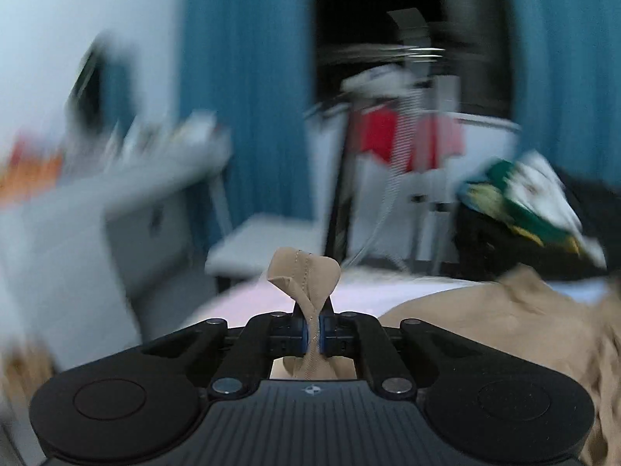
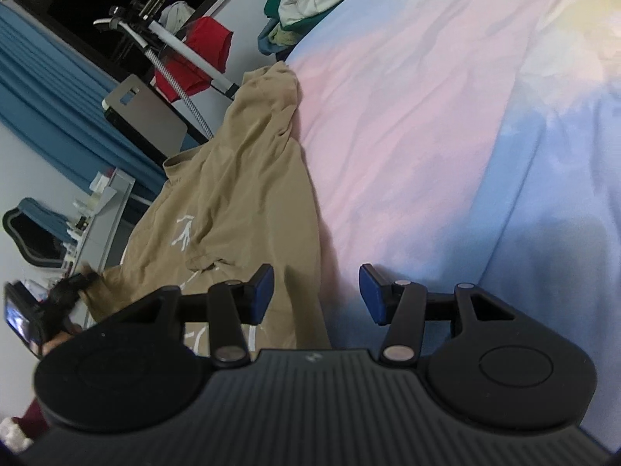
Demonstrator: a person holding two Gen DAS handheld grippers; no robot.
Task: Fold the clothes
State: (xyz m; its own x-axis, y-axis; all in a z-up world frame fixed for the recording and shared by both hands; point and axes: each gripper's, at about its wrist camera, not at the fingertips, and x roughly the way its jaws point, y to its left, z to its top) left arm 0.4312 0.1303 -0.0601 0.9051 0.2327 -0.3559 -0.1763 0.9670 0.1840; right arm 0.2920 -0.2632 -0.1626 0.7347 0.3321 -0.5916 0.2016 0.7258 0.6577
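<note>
Pinching a hem, the left gripper (image 1: 313, 336) lifts the tan shirt (image 2: 233, 194). Right gripper (image 2: 315, 295) gapes, empty. Shirt lies rumpled on the bed (image 2: 427, 136); folding remains.

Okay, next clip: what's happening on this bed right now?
A person is working on a tan shirt lying on a pastel bedsheet. The left hand-held gripper is shut on a bunched bit of the shirt's fabric; that view is motion-blurred. The right hand-held gripper is open, holding nothing, hanging over the shirt's edge. The shirt is rumpled, no neat fold yet. A pile of other clothes sits at the far end.
</note>
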